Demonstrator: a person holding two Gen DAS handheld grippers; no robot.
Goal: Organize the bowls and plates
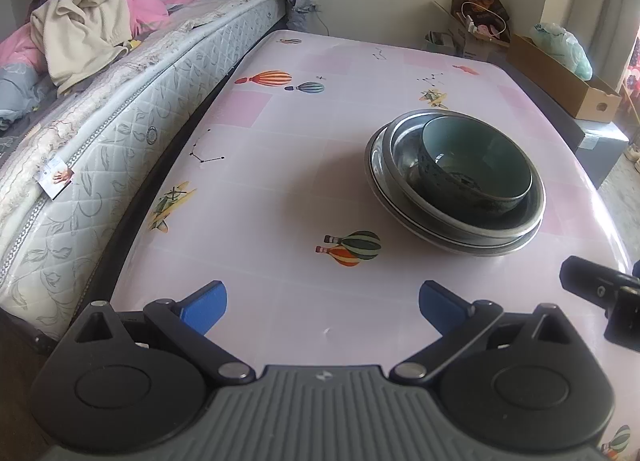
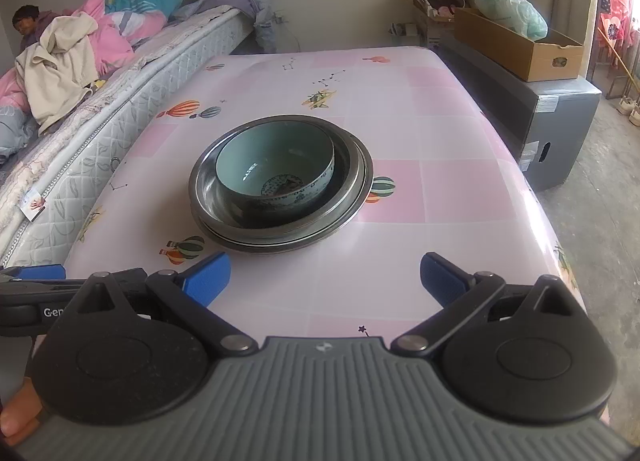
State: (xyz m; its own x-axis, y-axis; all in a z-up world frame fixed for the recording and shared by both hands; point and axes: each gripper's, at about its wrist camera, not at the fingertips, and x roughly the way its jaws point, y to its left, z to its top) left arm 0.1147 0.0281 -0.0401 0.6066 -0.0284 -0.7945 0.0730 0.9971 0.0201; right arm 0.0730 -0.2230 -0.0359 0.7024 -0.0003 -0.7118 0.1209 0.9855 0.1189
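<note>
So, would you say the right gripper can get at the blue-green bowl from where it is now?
Probably yes. The right gripper is open and faces the bowl head-on, with only bare tablecloth between. The bowl sits nested in metal dishes, so the fingers would likely have to come over their rims.

Bare pink tablecloth [image 2: 400, 221] on every side of the stacked dishes [image 2: 280, 189]. Mattress [image 2: 120, 101] walling off the stack's left; cardboard box [image 2: 516, 45] well apart, far right.

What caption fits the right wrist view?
Open right gripper faces a green bowl nested in stacked metal plates on a pink table.
</note>
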